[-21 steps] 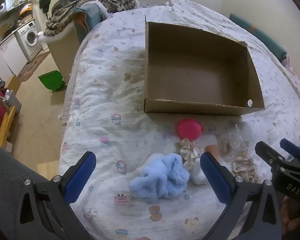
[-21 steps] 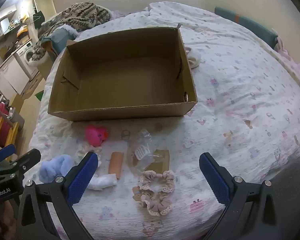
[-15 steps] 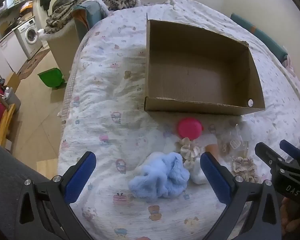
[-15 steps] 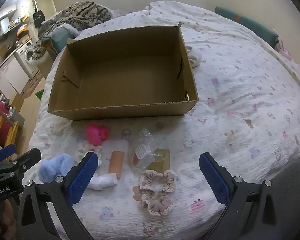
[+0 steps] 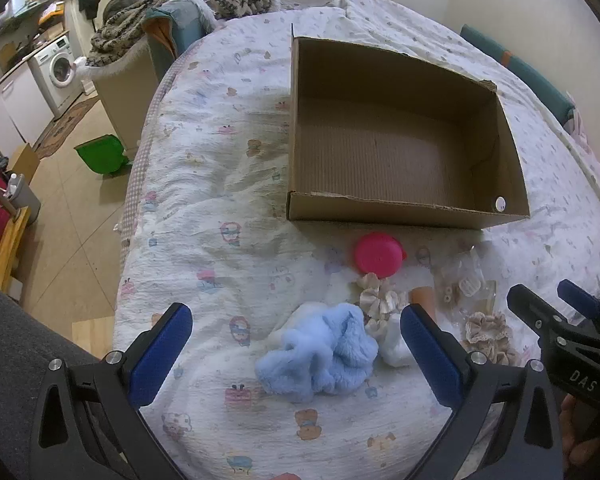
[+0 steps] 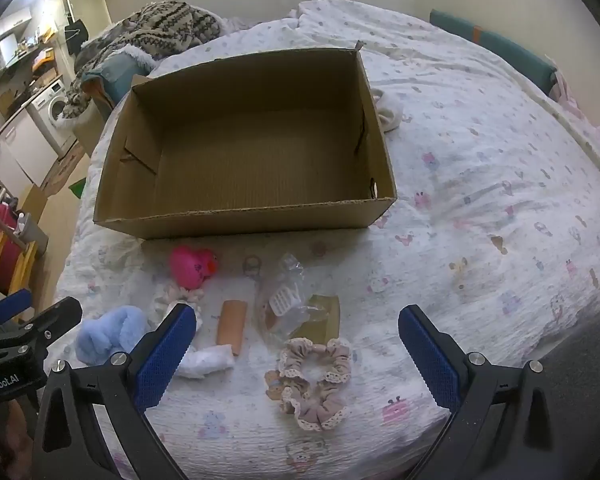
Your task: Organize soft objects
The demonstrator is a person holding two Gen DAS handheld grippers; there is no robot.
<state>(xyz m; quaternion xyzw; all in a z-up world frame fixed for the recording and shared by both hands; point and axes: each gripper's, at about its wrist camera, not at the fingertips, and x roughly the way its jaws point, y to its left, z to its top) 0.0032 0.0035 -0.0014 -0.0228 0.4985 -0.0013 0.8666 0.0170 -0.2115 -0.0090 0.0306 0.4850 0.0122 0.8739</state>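
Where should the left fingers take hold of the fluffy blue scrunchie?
Probably from straight above, closing across the puffed middle of the fluffy blue scrunchie. It lies flat, bunched on the bedspread, nearly between the open left gripper fingers; the white cloth crowds its right edge, so stay off that side.

i'm reading "das" in white on the black body of the right gripper (image 5: 572,312), and i'm seeing "genrobot.ai", partly cut off, on the left gripper (image 6: 28,312).
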